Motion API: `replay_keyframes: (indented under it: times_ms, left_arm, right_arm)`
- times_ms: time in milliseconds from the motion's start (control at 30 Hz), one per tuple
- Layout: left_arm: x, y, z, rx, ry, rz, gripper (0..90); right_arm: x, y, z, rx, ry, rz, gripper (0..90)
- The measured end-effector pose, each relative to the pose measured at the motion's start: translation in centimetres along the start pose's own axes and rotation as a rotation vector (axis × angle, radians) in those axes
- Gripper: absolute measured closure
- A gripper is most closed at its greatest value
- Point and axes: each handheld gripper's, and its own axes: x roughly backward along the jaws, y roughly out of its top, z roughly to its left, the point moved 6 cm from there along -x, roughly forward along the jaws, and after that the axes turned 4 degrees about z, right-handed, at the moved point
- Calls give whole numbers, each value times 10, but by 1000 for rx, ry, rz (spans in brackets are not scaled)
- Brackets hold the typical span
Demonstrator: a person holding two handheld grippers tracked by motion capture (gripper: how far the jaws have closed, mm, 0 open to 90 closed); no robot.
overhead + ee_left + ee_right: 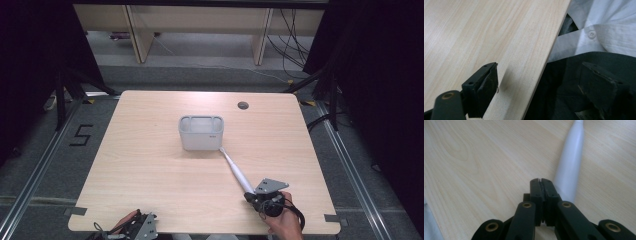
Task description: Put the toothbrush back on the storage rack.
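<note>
Pale wood covers the table (150, 165), which stands on a grey floor with dark curtains at both sides. A grey basket (201, 133) sits near the middle of the table. From its near right corner a white toothbrush (236, 171) lies flat, slanting toward the right gripper (251, 196) at the near edge. In the right gripper view the fingers (536, 192) are pressed together with nothing between them, and the toothbrush handle (571, 167) lies just beside them, stretching ahead. The left gripper (142, 226) hangs at the near left edge; its fingers (486, 87) are spread wide, one over the table edge, the other off the table in front of the person's white shirt (609, 27).
</note>
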Motion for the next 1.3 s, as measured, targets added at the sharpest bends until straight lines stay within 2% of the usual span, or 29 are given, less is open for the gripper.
replay_keyframes:
  times_ms: [33,167,267,433,467,533,567,600,667,700,800,867,900,1133,1167,1233,1267,1300]
  left_arm:
    - [0,0,0,-1,0,-1,153]
    - [0,0,0,0,0,2,153]
    - [0,0,0,-1,0,3,153]
    - [0,0,0,-1,-1,3,153]
    - [0,0,0,-1,0,3,153]
    - [0,0,0,-1,-1,4,153]
    - [0,0,0,-1,-1,3,153]
    - [0,0,0,0,-1,3,153]
    - [0,0,0,-1,0,3,153]
    - [0,0,0,-1,-1,3,153]
    - [0,0,0,-1,-2,4,153]
    - [0,0,-1,-1,-3,5,153]
    - [0,0,-1,-1,-3,4,153]
    - [0,0,-1,-1,-5,5,153]
    - [-1,0,-1,0,-4,4,153]
    - [0,0,-1,-1,-4,5,153]
    - [0,0,-1,-3,-5,5,153]
    - [0,0,-1,0,-5,5,153]
  right_arm:
    - [1,-1,0,-16,-3,5,883]
    - [3,-2,-4,-14,-13,-1,883]
    - [5,-3,-6,-32,-18,8,881]
    - [6,-4,-11,-18,-22,8,879]
    - [6,-5,-10,-35,-23,3,879]
    - [7,-5,-13,-20,-37,1,879]
    - [7,-6,-13,-30,-30,9,879]
    - [7,-6,-14,-18,-21,8,878]
    - [7,-7,-15,-26,-26,12,878]
    - [8,-8,-16,-47,-39,10,878]
    - [9,-9,-20,-22,-37,18,878]
    - [10,-10,-20,-51,-45,25,877]
    - [11,-11,-23,-39,-55,24,877]
    - [11,-13,-26,-52,-54,34,878]
    - [11,-13,-29,-34,-55,35,878]
    - [12,-14,-29,-53,-60,37,878]
    - [13,-15,-28,-80,-64,39,878]
    - [14,-15,-31,-66,-66,44,878]
